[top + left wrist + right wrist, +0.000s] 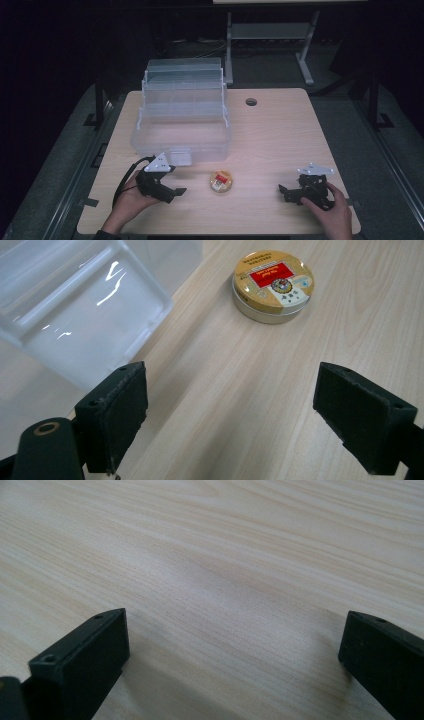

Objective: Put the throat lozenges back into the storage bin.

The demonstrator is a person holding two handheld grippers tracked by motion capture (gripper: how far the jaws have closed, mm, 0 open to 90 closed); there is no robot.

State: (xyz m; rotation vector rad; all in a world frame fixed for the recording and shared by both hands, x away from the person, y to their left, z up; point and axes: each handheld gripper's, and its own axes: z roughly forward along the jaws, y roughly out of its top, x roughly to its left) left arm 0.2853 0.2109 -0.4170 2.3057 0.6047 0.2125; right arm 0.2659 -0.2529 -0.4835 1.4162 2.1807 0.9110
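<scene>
A round gold tin with a red label point(220, 181) point(273, 286) lies flat on the wooden table, just in front of a clear plastic tiered box point(181, 115) point(75, 305) whose lid stands raised. My left gripper point(176, 192) point(245, 415) rests on the table to the tin's left, held by a hand, its jaws wide open and empty, pointing toward the tin. My right gripper point(286, 192) point(232, 660) sits near the table's front right, also held by a hand, open over bare wood with nothing between its jaws.
The table point(280, 135) has a round cable hole point(251, 101) at the back right of the box. Behind the table stands a grey desk frame point(272, 35) on a dark floor. Bare wood lies between tin and right gripper.
</scene>
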